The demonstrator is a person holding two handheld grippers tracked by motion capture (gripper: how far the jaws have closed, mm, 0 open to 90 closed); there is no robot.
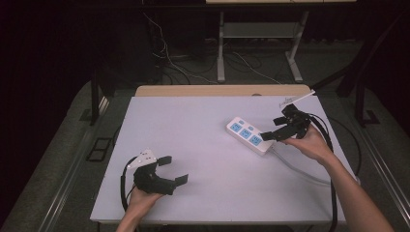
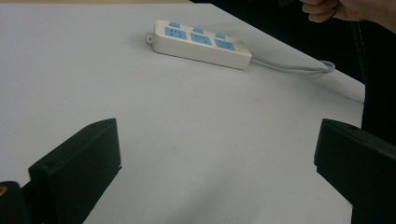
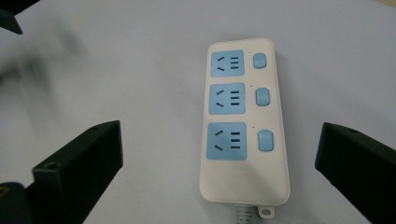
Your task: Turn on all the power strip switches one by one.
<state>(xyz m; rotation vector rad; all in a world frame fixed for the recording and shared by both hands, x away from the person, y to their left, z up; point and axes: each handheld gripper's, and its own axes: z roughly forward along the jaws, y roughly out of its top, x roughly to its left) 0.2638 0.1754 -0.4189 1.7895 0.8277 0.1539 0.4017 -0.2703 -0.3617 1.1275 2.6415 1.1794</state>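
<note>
Power strip (image 1: 250, 135), white with three blue sockets and three blue switches beside them, lies flat on the right half of the pale surface (image 1: 193, 145), angled so its grey cord (image 1: 295, 169) trails off toward the near right edge. In the right gripper view it sits between the two black jaws, which stand wide apart on either side without touching it; the right hand-held gripper (image 1: 280, 130) is released and hovers just above the strip's cord end. The left hand-held gripper (image 1: 173, 169), also released with its jaws spread, is held low over the near left part of the surface, well apart from the strip. A wooden board edge (image 1: 222, 90) shows behind the surface. Beyond it the room is dark, with a grey floor (image 1: 58, 145), loose cables (image 1: 169, 63) and pale metal desk legs (image 1: 221, 53).
</note>
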